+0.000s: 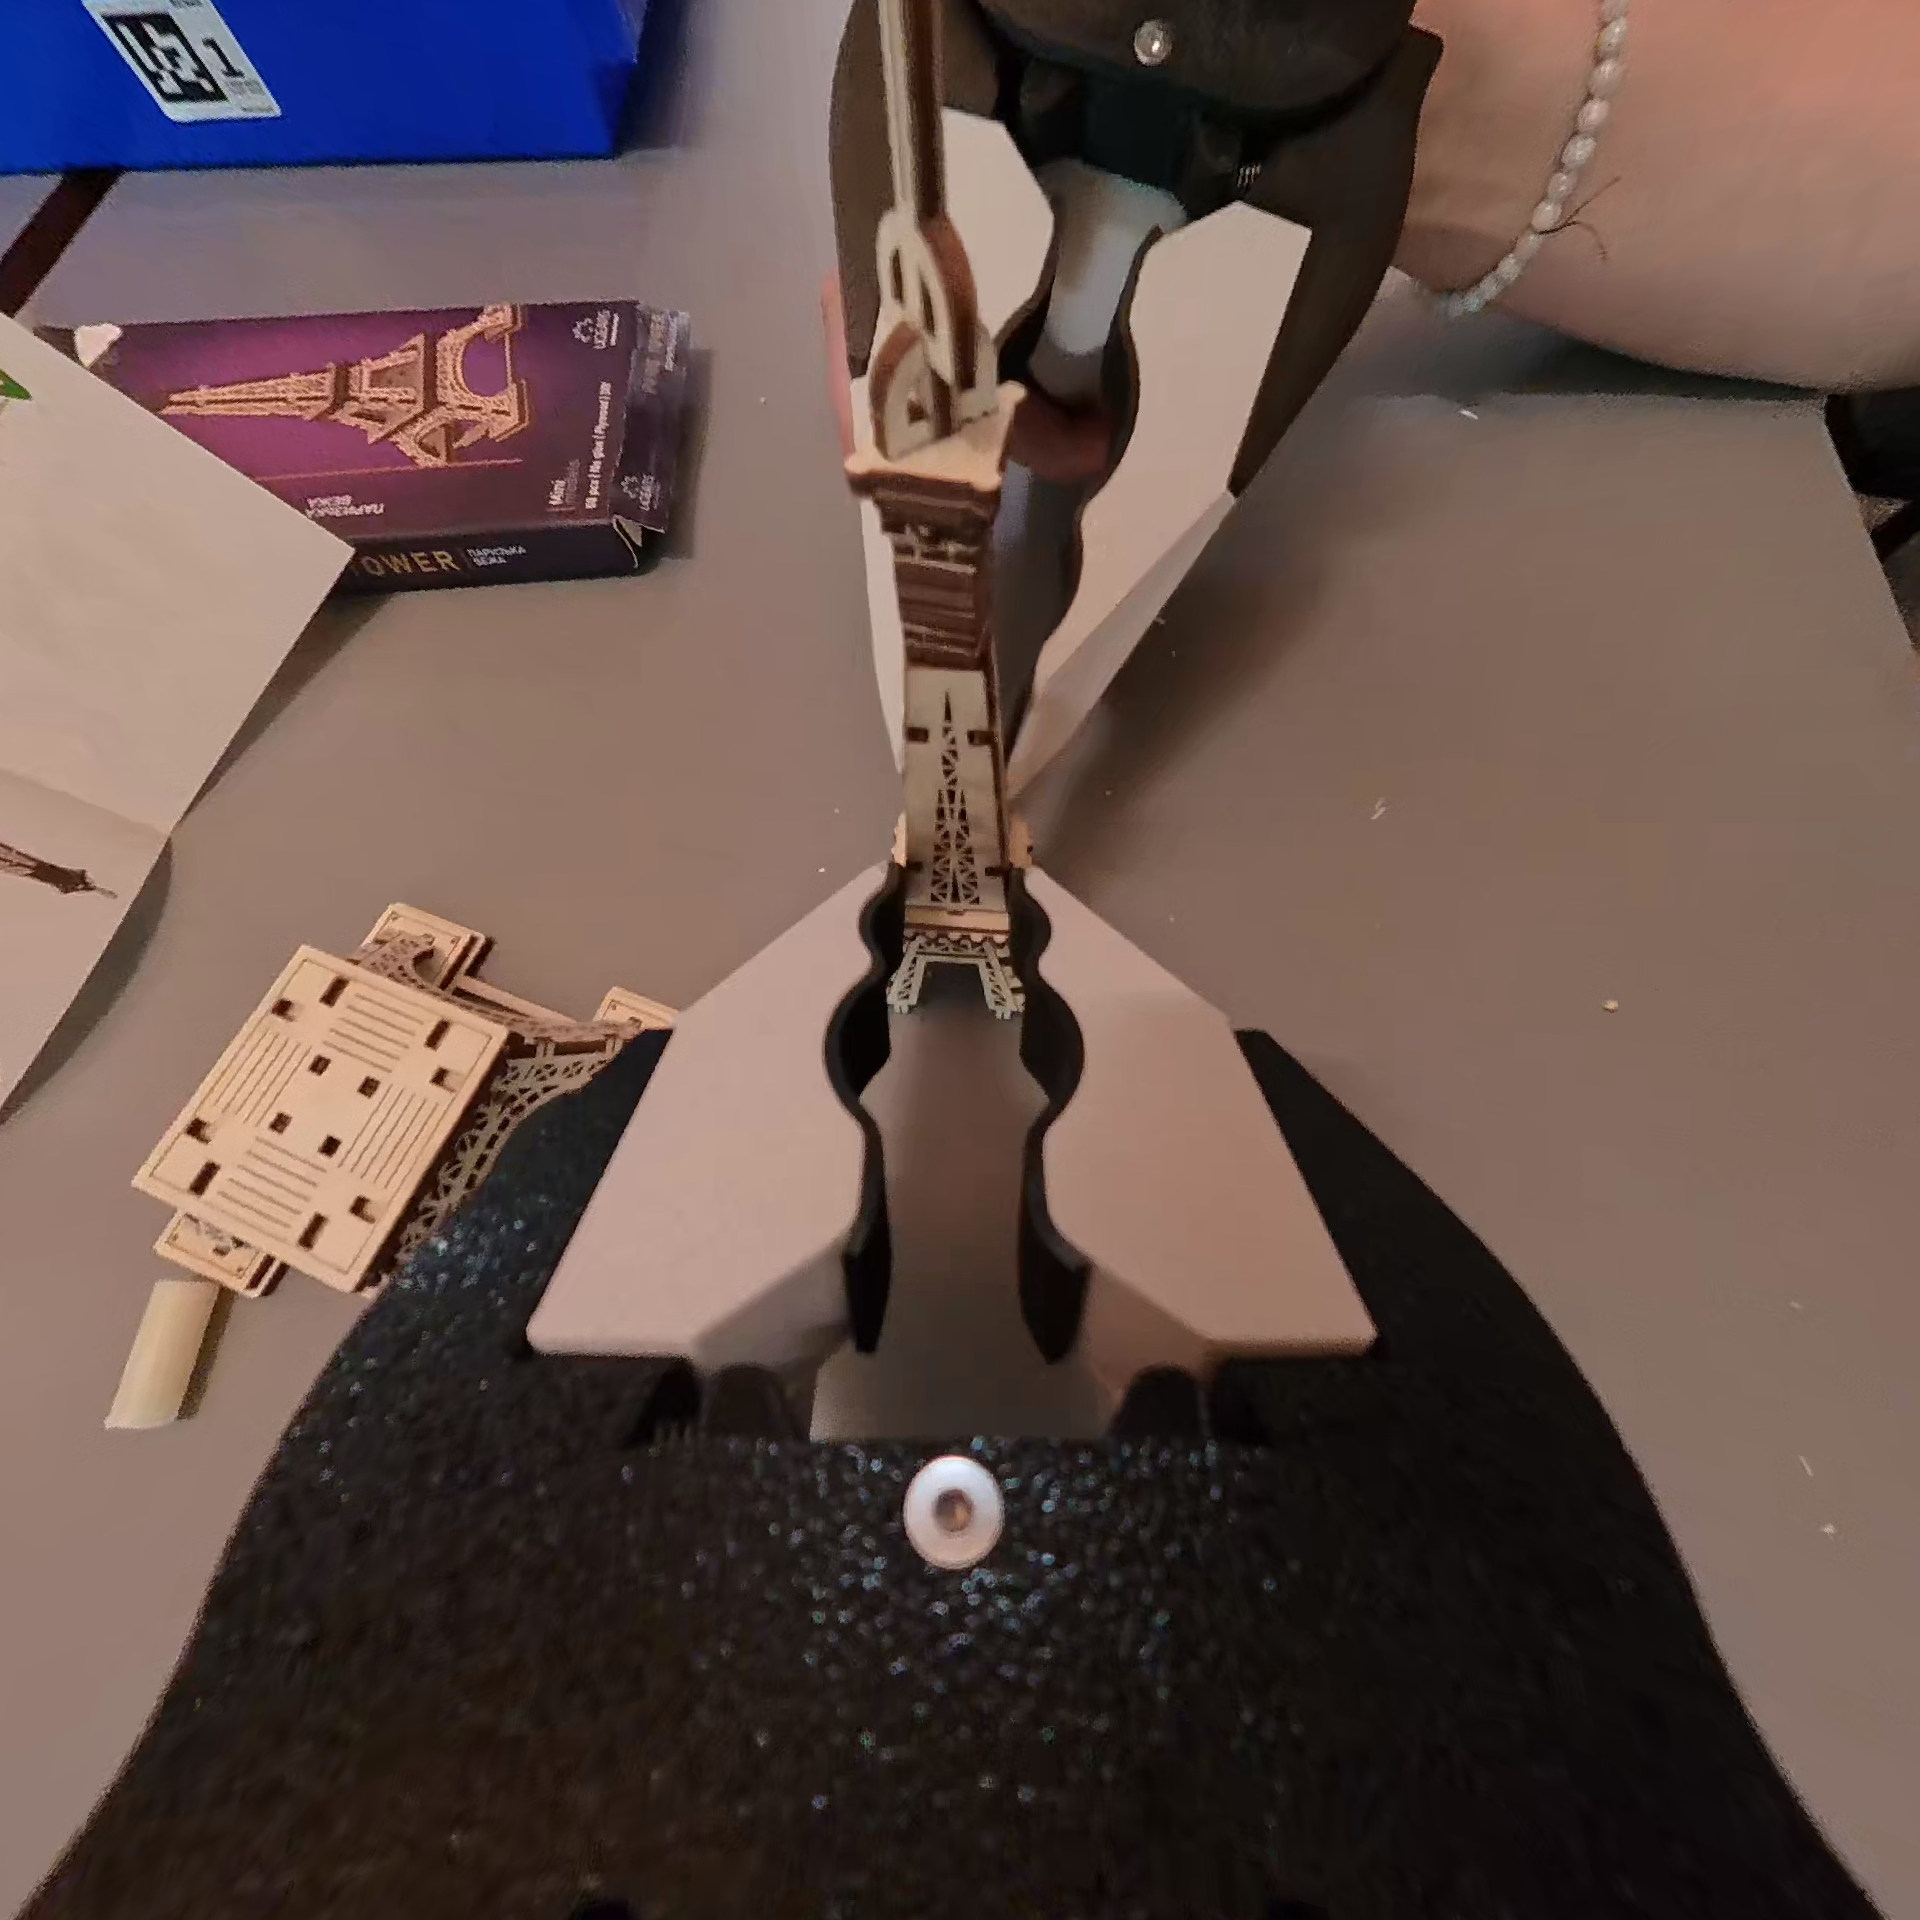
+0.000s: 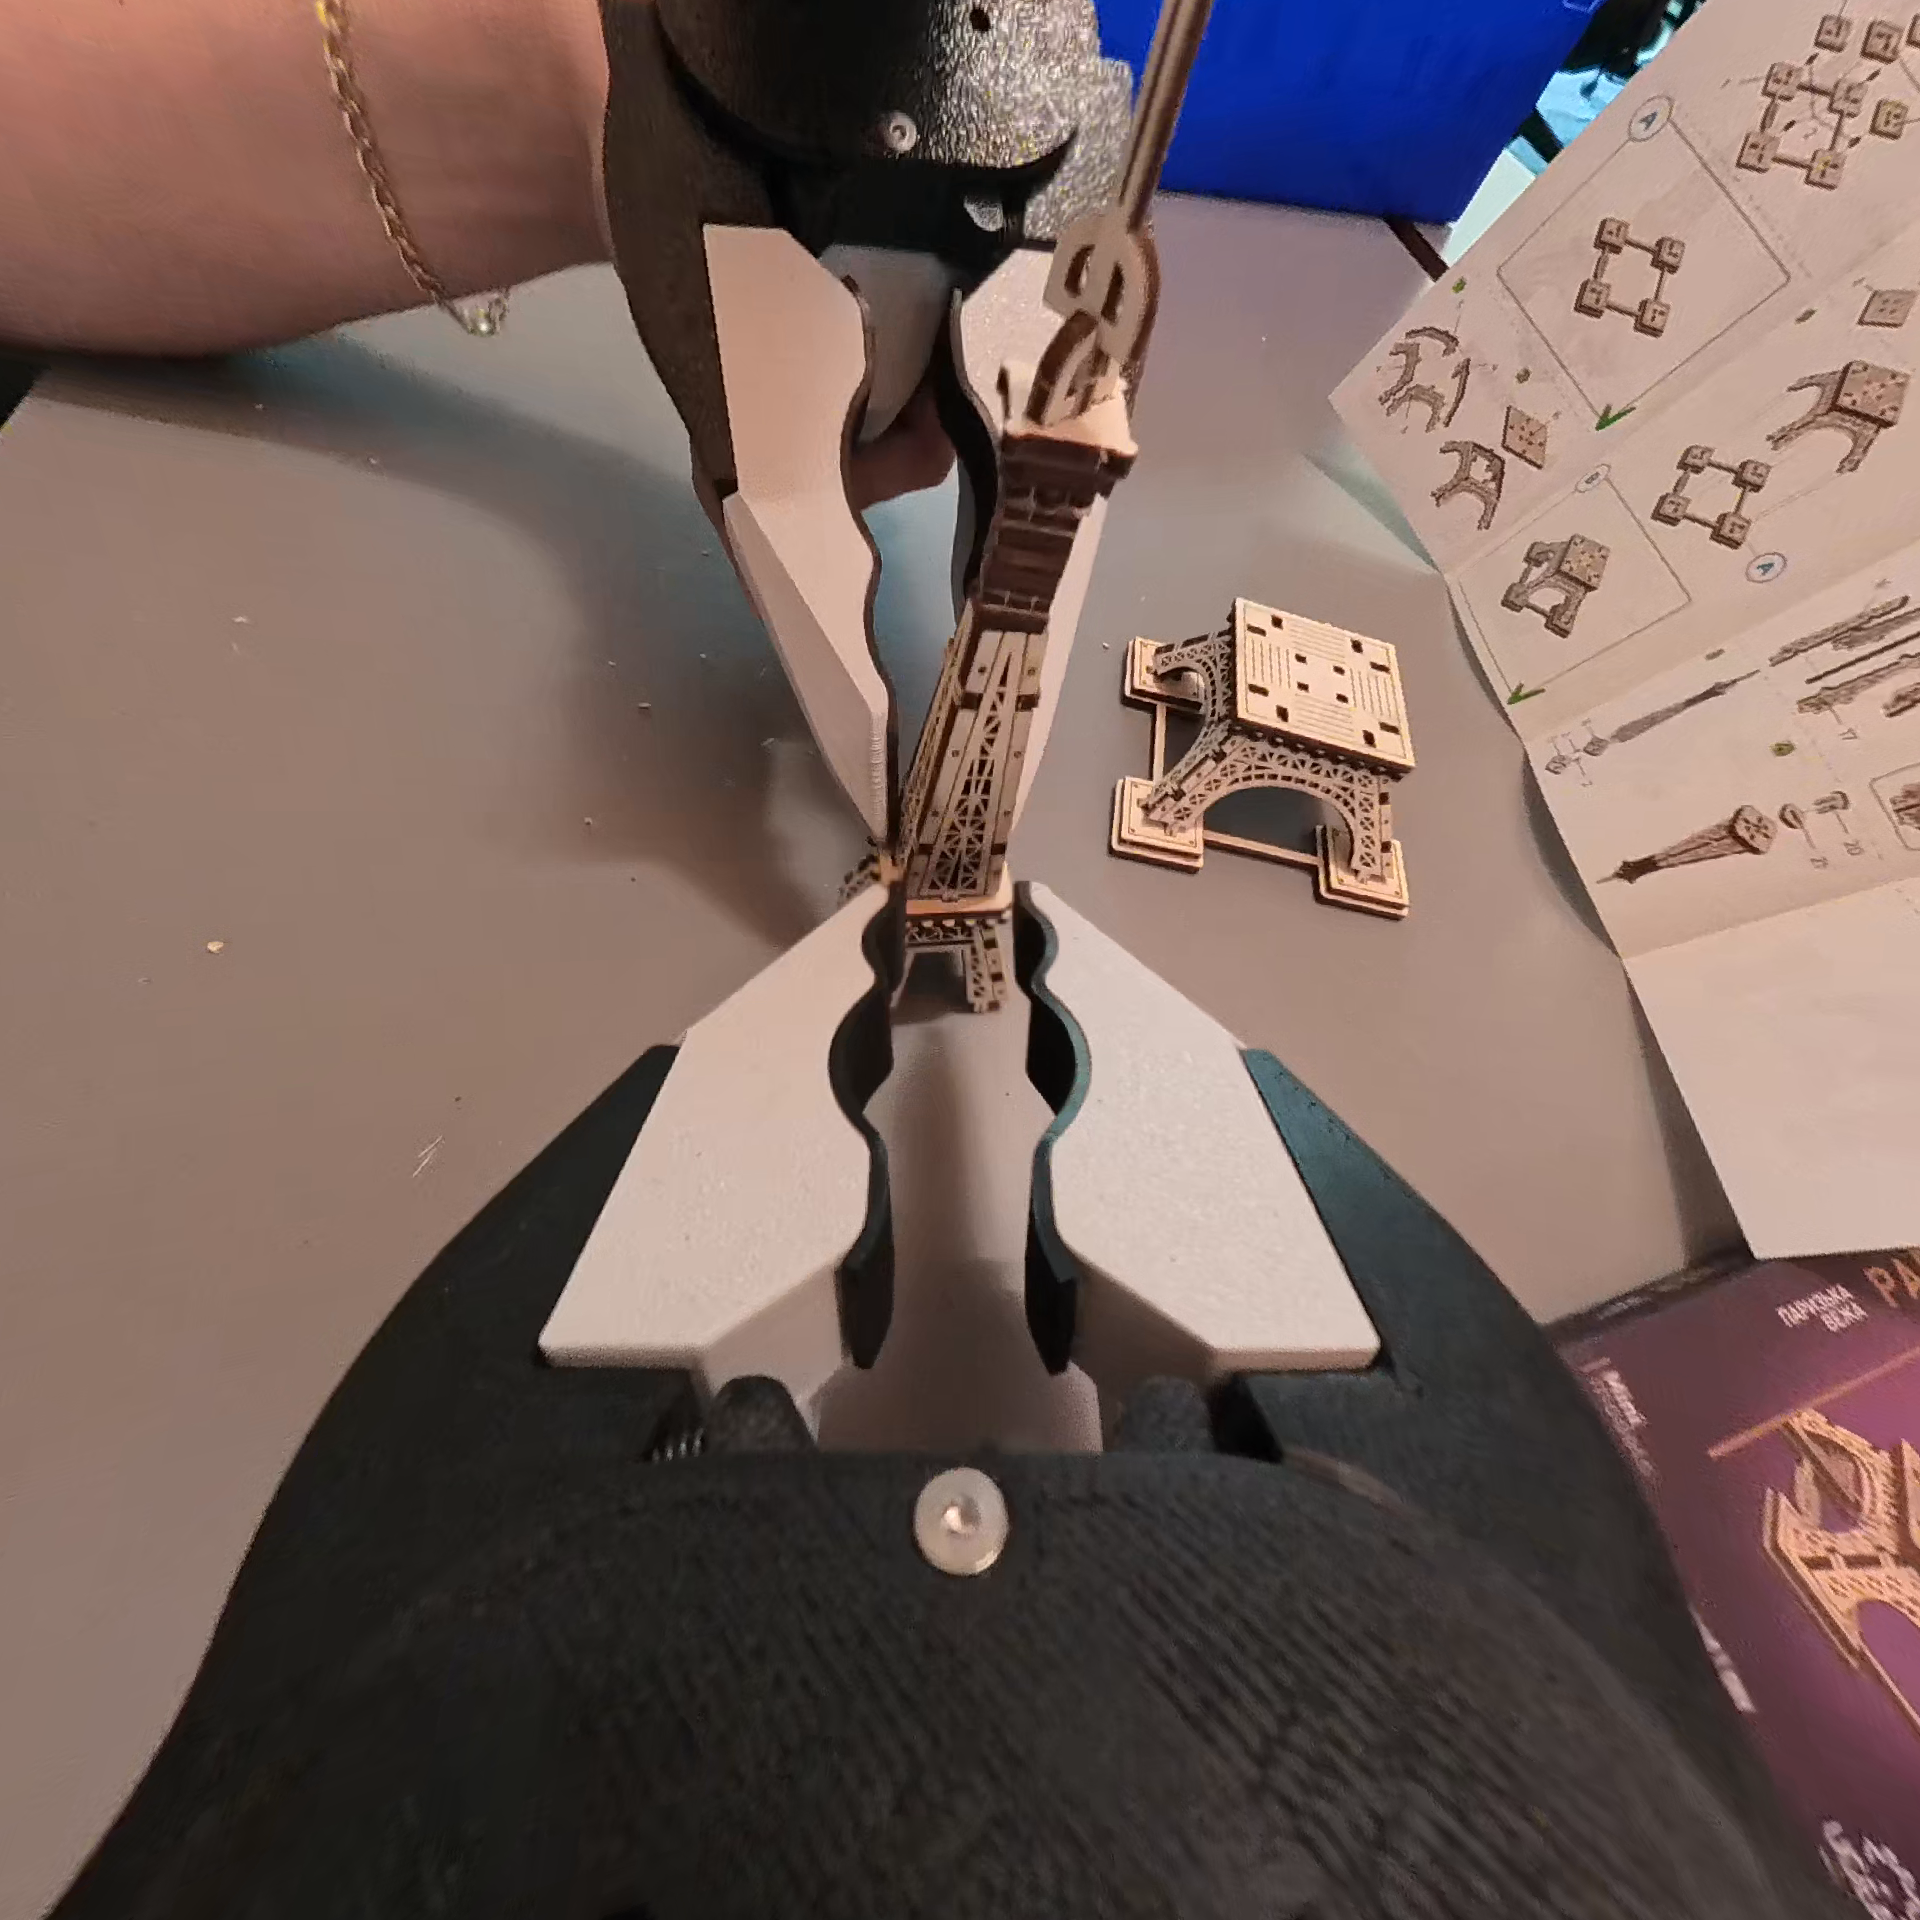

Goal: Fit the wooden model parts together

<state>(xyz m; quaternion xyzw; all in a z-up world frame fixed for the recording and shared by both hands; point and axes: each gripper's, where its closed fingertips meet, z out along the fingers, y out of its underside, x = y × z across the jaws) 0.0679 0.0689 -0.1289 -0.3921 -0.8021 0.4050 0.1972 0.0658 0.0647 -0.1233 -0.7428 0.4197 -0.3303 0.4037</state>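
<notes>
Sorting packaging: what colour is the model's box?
Dark purple box, best seen in the left wrist view.

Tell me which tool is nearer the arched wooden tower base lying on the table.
Left. The left tool has the arched wooden tower base close beside its left finger; from the right tool it lies farther off, ahead and rightward.

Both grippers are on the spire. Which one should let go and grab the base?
Right. The arched base lies ahead of the right gripper, off to its side; it sits beside the left gripper, behind its fingertips. Left can hold the spire.
</notes>
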